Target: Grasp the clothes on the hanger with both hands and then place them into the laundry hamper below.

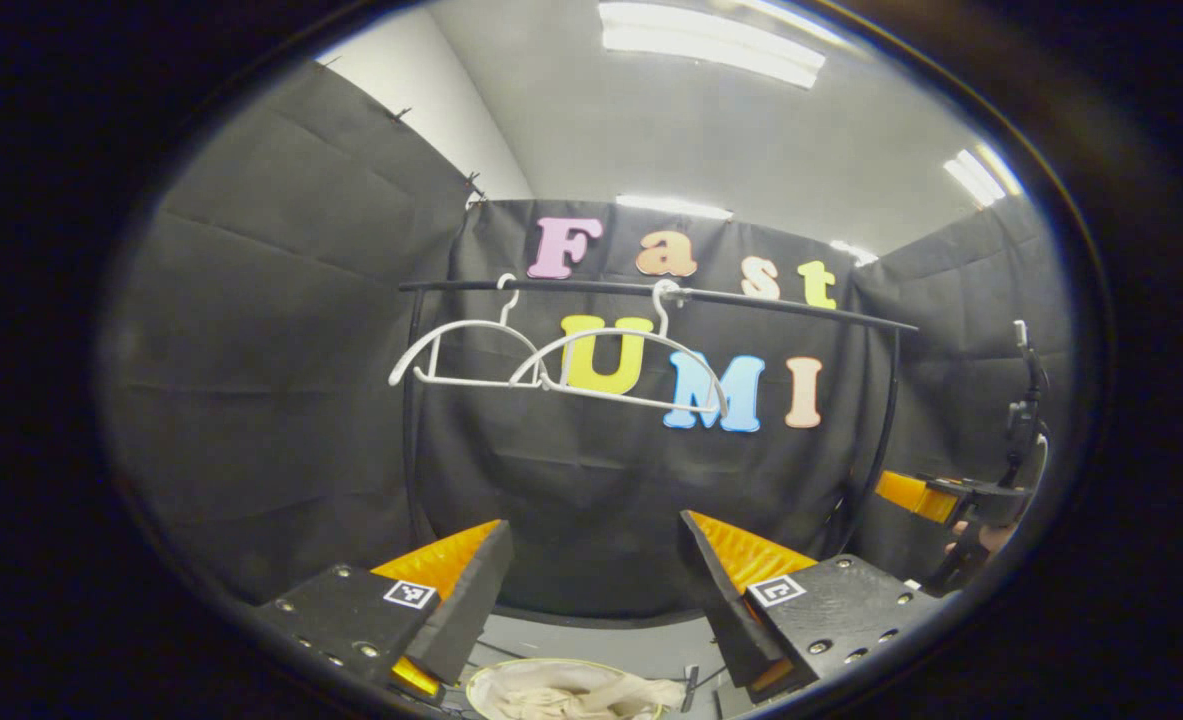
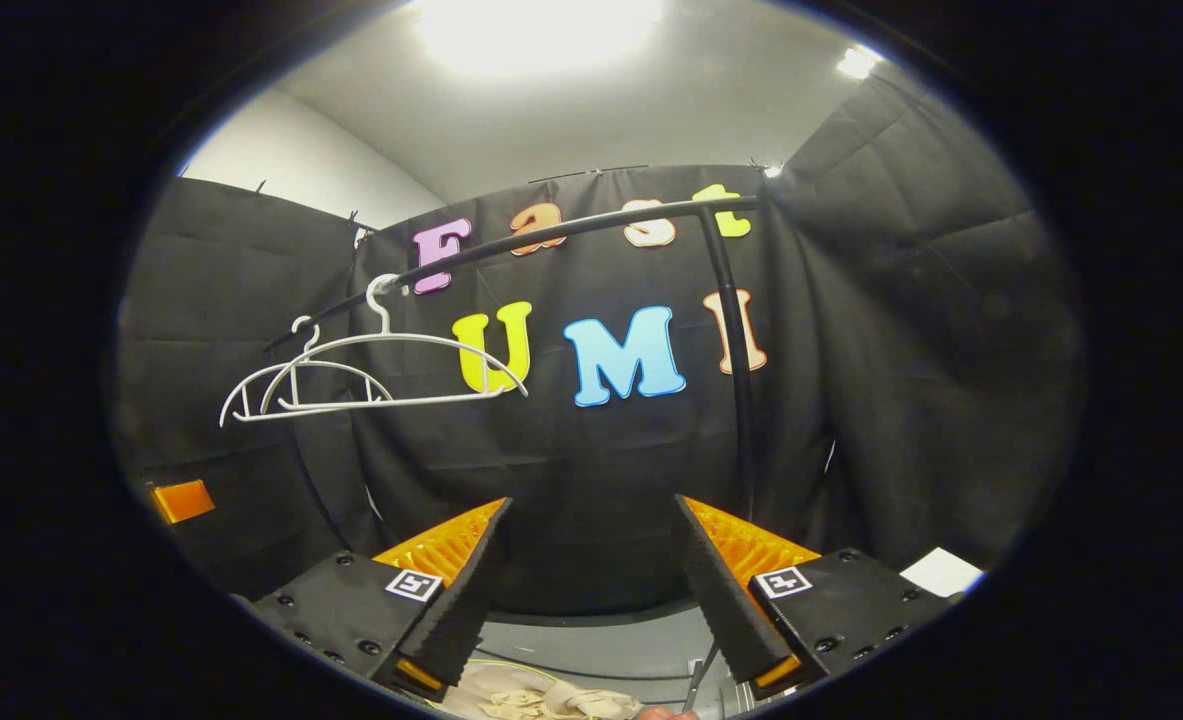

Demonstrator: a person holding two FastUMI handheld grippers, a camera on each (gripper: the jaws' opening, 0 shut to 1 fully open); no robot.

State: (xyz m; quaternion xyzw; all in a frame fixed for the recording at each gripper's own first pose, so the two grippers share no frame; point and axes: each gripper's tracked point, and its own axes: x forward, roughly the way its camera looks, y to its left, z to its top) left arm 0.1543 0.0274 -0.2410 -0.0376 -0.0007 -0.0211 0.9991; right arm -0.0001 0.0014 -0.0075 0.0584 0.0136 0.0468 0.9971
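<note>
Crumpled beige clothes (image 1: 571,692), soft and creased, lying inside the round, pale-rimmed laundry hamper (image 1: 511,669) at the bottom edge of the left gripper view, below and between the spread fingers. Same cloth (image 2: 521,697) low in the right gripper view. Left gripper (image 1: 591,590) wide apart, holding nothing; right gripper (image 2: 591,590) likewise wide and empty. Seen also at the far right of the left gripper view, the right gripper on its handle. Above, two thin white wire hangers (image 1: 561,365), curved at the shoulders, bare, hooked side by side on a slim black rail (image 1: 651,291). Behind, wrinkled black cloth walls (image 1: 281,380), white ceiling with strip lights (image 1: 711,42). Grey floor (image 1: 611,645) beneath.
</note>
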